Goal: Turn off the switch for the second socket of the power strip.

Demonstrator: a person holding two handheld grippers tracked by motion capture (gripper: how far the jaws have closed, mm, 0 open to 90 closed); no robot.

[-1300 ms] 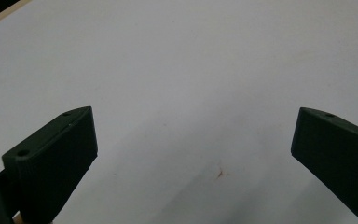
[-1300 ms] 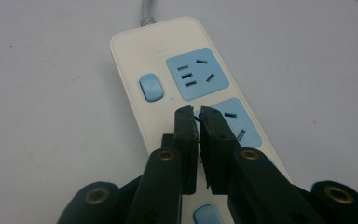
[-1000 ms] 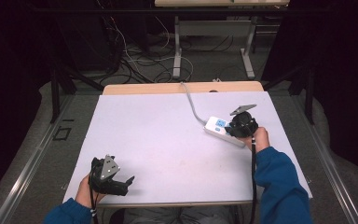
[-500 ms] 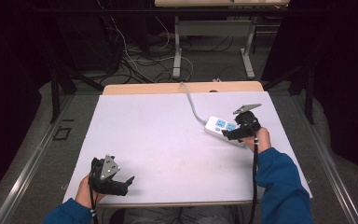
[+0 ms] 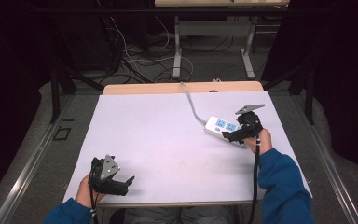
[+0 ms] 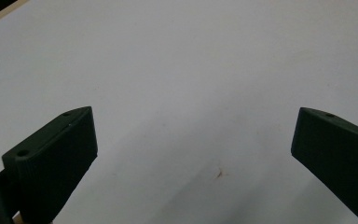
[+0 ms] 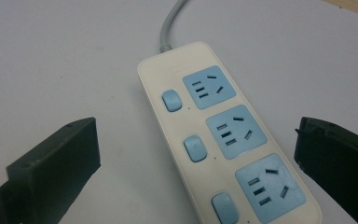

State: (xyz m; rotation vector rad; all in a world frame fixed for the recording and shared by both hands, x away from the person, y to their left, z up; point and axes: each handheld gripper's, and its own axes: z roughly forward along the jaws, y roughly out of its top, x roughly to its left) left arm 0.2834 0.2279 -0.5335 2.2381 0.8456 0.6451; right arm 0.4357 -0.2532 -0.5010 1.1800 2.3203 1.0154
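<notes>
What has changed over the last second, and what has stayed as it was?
The right gripper has drawn back slightly toward the person along the power strip and tipped lower over its near end, jaws open with nothing held. The power strip and its cord lie where they were. The left gripper rests open at the near left of the table, unmoved.

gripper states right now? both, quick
Left gripper: open, holds nothing, over bare table.
Right gripper: open, holds nothing, jaws either side of the power strip, not closed on it.
</notes>
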